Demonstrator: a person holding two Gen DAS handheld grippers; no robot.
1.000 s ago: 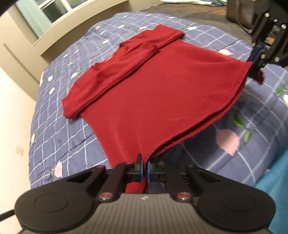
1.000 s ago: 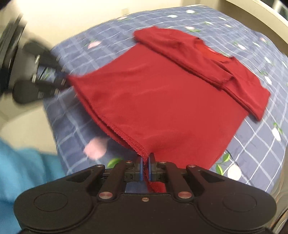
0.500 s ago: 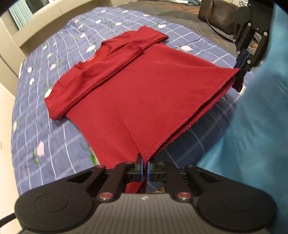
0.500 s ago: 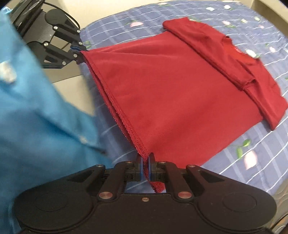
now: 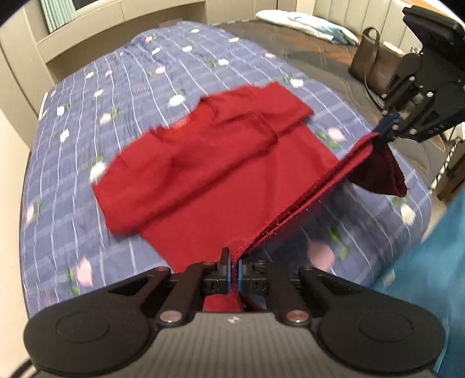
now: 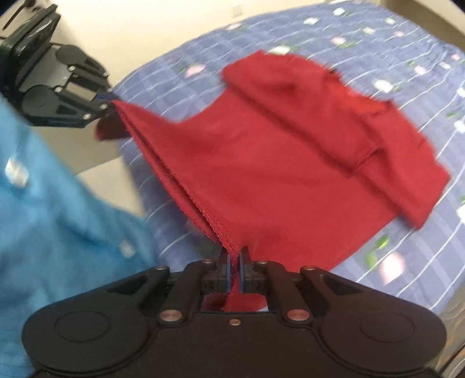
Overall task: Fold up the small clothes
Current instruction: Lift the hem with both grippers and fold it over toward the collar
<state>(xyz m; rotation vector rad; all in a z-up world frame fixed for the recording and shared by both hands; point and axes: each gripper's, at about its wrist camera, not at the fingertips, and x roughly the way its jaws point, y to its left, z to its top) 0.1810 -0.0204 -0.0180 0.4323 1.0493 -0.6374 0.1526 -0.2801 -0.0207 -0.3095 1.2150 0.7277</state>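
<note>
A red shirt [image 5: 221, 174] lies on the blue checked bedspread [image 5: 87, 122] with its sleeves folded in. Its hem is lifted and stretched between both grippers. My left gripper [image 5: 234, 272] is shut on one hem corner. My right gripper [image 6: 236, 269] is shut on the other corner. The shirt also fills the right wrist view [image 6: 276, 151]. The right gripper shows in the left wrist view [image 5: 391, 125], and the left gripper shows in the right wrist view [image 6: 106, 100]. The far end of the shirt rests on the bed.
A brown handbag [image 5: 375, 69] stands on the dark floor beyond the bed. A white pillow [image 5: 308, 21] lies far back. The person's blue shirt [image 6: 58, 226] fills the left of the right wrist view. The bed's edge [image 5: 418, 203] is close on the right.
Both grippers have raised the hem higher and moved forward over the bed. The shirt's body has bunched shorter toward the collar end. Both grips are unchanged.
</note>
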